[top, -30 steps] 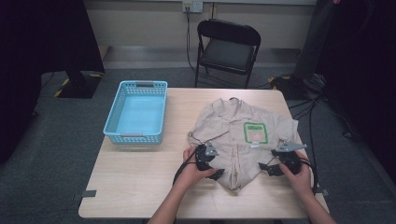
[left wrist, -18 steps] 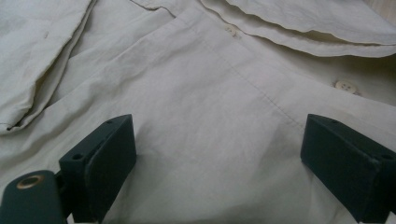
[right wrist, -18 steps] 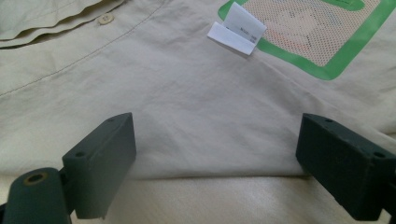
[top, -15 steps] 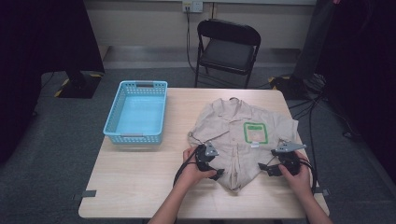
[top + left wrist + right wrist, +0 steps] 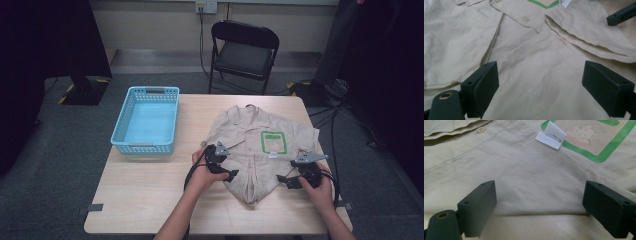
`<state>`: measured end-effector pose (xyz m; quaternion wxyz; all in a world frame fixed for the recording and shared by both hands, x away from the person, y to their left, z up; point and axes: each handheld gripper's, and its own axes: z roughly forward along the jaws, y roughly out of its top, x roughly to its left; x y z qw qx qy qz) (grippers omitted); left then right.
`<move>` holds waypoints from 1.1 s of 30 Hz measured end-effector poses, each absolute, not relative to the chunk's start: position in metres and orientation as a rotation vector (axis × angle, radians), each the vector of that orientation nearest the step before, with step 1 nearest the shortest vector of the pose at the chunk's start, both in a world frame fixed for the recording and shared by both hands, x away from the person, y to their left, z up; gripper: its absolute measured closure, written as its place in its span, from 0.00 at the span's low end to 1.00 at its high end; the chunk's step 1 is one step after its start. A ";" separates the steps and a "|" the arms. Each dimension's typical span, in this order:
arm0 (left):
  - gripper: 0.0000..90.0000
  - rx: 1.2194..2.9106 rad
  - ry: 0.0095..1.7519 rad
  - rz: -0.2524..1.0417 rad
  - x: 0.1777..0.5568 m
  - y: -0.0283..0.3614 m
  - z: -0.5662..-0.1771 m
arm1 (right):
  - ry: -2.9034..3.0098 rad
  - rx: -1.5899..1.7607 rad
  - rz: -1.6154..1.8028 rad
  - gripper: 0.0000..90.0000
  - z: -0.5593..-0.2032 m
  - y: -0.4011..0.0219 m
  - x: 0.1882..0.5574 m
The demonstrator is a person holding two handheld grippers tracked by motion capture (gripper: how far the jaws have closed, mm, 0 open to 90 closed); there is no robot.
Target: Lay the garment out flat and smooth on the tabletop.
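The beige button-up cotton shirt (image 5: 260, 150) lies flat beneath both wide-spread, empty grippers, left gripper (image 5: 541, 92) and right gripper (image 5: 539, 210), whose view reveals a white tag (image 5: 551, 135).

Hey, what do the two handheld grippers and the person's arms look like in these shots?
Both grippers are black. The left gripper and right gripper each carry a grey three-cornered plate on top and trail a looping black cable. Seen close in the left gripper view, the jaws are blocky dark slabs with small screw holes, plus a brass-ringed hole on one arm. The forearms are bare, with no sleeves in sight.
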<state>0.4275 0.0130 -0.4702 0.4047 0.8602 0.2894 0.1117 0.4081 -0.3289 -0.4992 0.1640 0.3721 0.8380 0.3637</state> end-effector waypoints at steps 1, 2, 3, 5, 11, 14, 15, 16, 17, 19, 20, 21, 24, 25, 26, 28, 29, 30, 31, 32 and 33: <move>0.16 2.167 0.736 0.278 0.430 0.012 -0.470 | 2.389 1.061 1.037 0.12 -0.499 -0.329 0.408; 0.16 2.165 0.740 0.282 0.432 0.011 -0.470 | 2.389 1.061 1.037 0.12 -0.499 -0.329 0.408; 0.17 2.164 0.741 0.280 0.434 0.011 -0.471 | 2.389 1.061 1.037 0.12 -0.499 -0.329 0.408; 0.19 2.161 0.755 0.281 0.440 0.010 -0.472 | 2.389 1.061 1.037 0.12 -0.499 -0.329 0.408; 0.20 2.167 0.790 0.282 0.455 0.010 -0.477 | 2.390 1.061 1.037 0.12 -0.499 -0.329 0.408; 0.20 2.174 0.802 0.277 0.461 0.008 -0.480 | 2.391 1.061 1.038 0.12 -0.499 -0.329 0.408; 0.20 2.177 0.805 0.277 0.464 0.007 -0.481 | 2.391 1.061 1.038 0.12 -0.499 -0.329 0.408; 0.20 2.181 0.804 0.280 0.466 0.006 -0.481 | 2.391 1.060 1.038 0.12 -0.499 -0.329 0.408; 0.20 2.187 0.802 0.290 0.468 0.005 -0.482 | 2.391 1.061 1.038 0.12 -0.499 -0.329 0.408; 0.21 2.187 0.809 0.297 0.473 0.005 -0.482 | 2.391 1.061 1.038 0.12 -0.499 -0.329 0.408; 0.21 2.180 0.817 0.298 0.476 0.005 -0.482 | 2.391 1.060 1.038 0.12 -0.499 -0.329 0.408; 0.21 2.179 0.819 0.303 0.479 0.005 -0.481 | 2.391 1.060 1.038 0.12 -0.499 -0.329 0.408; 0.24 2.171 0.835 0.319 0.486 0.005 -0.480 | 2.392 1.059 1.039 0.12 -0.499 -0.329 0.409; 0.24 2.176 0.838 0.323 0.489 0.004 -0.480 | 2.394 1.057 1.041 0.12 -0.499 -0.329 0.409; 0.25 2.173 0.841 0.326 0.491 0.004 -0.480 | 2.396 1.055 1.042 0.12 -0.499 -0.329 0.409; 0.29 2.155 0.845 0.337 0.496 0.004 -0.481 | 2.397 1.054 1.043 0.12 -0.499 -0.329 0.409; 0.31 2.153 0.848 0.340 0.498 0.004 -0.481 | 2.398 1.054 1.043 0.12 -0.499 -0.329 0.409; 0.33 2.153 0.856 0.345 0.500 0.004 -0.482 | 2.398 1.055 1.043 0.12 -0.499 -0.328 0.409; 0.34 2.152 0.863 0.352 0.502 0.004 -0.482 | 2.398 1.055 1.043 0.12 -0.499 -0.328 0.409; 0.36 2.154 0.864 0.351 0.503 0.005 -0.483 | 2.399 1.055 1.043 0.12 -0.499 -0.328 0.409; 0.40 2.158 0.860 0.350 0.505 0.005 -0.484 | 2.399 1.055 1.043 0.12 -0.499 -0.328 0.409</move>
